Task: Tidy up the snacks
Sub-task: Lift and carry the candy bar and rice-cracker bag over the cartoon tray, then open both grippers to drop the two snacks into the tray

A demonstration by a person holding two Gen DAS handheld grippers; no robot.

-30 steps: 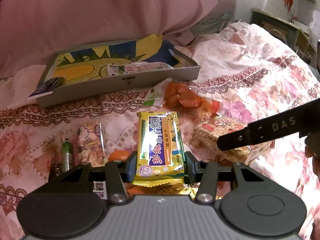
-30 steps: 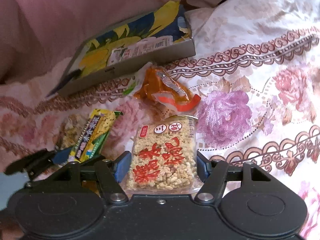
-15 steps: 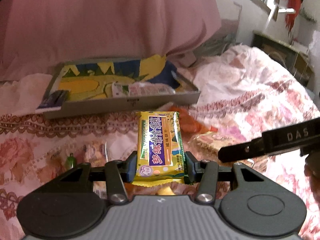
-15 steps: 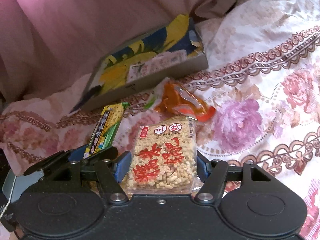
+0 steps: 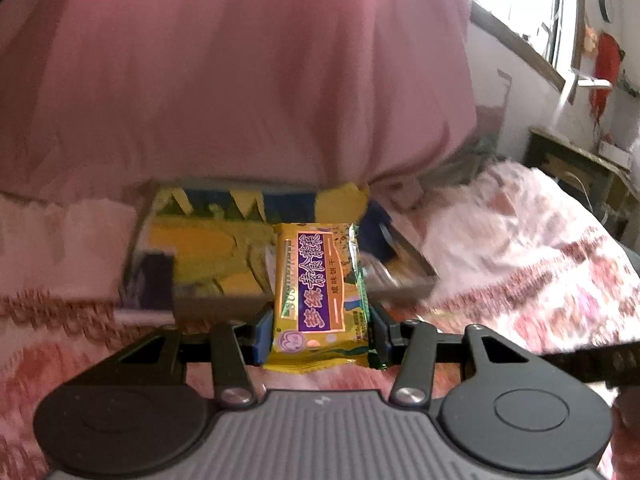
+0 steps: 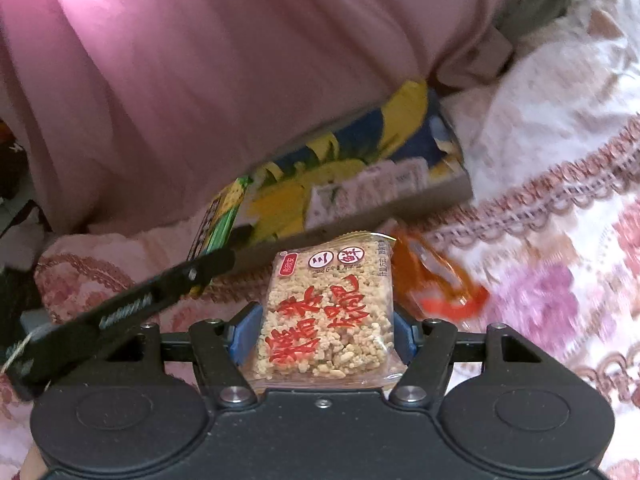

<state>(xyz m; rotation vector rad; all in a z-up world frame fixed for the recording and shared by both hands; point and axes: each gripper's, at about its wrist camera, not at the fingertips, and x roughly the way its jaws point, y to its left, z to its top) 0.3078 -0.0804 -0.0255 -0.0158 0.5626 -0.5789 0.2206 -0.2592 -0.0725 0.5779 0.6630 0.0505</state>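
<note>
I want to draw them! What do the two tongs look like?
The left tongs have a ribbed grey body, black linkage arms, silver screws and blue pads. The right tongs look alike, but their body is smooth and black.

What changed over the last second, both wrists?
Both grippers rose off the bedspread toward the box. The left gripper now holds the yellow biscuit pack in front of the box. The right gripper lifted the rice cracker pack. Unchanged: both grips, and the orange packet lying on the bed.
</note>
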